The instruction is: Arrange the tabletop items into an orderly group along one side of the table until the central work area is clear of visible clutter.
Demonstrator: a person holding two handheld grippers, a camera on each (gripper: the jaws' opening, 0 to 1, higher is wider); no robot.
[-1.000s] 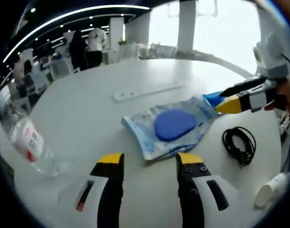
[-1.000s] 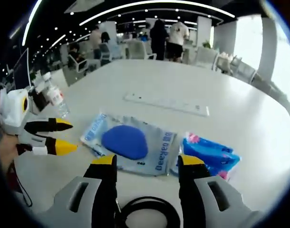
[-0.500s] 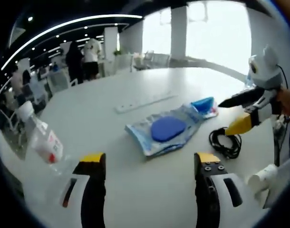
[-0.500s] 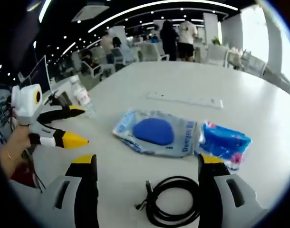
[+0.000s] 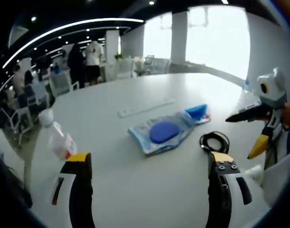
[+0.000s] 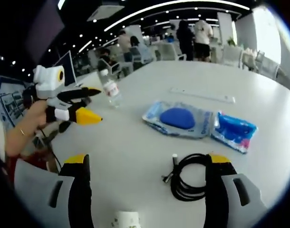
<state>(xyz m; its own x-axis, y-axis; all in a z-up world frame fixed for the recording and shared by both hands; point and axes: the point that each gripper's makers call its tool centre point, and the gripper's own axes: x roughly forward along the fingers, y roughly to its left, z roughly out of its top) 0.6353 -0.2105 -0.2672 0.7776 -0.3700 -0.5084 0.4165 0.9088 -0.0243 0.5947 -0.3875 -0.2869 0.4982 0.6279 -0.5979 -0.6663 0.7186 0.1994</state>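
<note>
Both claws hang spread wide and hold nothing above the white tabletop [image 5: 135, 190] — the left claw [image 5: 149, 164] in its own view, the right claw [image 6: 147, 164] in its own. Just ahead of the right claw lies a coiled black cable [image 6: 190, 175], with a white cup [image 6: 126, 221] near the view's bottom edge. Beyond, mid-tabletop, a clear packet holding a blue pad [image 6: 179, 118] touches a blue tissue pack [image 6: 233, 130]; a white power strip [image 6: 202, 95] lies farther back. A plastic water bottle [image 5: 57, 137] stands near the tabletop's edge — well apart from the packet. Chairs and standing people [image 6: 195, 35] fill the background.
</note>
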